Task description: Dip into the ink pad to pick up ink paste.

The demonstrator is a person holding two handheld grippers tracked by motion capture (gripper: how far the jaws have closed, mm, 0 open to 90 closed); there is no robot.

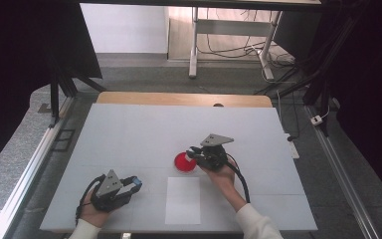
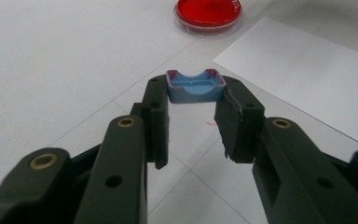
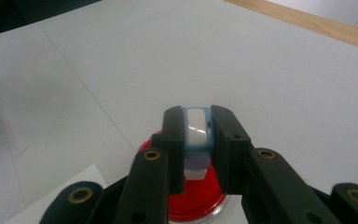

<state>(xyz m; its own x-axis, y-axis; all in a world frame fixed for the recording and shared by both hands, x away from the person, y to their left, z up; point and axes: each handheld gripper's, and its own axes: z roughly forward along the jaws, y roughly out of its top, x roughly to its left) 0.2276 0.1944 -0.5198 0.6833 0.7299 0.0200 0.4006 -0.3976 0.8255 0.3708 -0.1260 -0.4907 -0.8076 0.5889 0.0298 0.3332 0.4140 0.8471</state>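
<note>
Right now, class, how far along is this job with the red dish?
Looks done: the left gripper holds a blue cap apart. In hand: the right gripper grips a small blue-and-white stamp-like piece above the red dish. Probably left: marking the white sheet, which looks blank.

— Red dish (image 2: 208,14) in the left gripper view: cut off by the top edge, far rim out of frame. In the right gripper view, mostly hidden behind the black jaws and cut by the bottom edge.

— And the pale blue-and-white piece (image 3: 196,128)?

— Lower part hidden between the jaws; full shape impossible to tell.

— Blue tray-like piece (image 2: 195,87)?

— Sides covered by the jaws. In the high view, too small to make out beyond a blue spot.

— White sheet (image 2: 307,74)?

— Cropped at the right edge.
</note>
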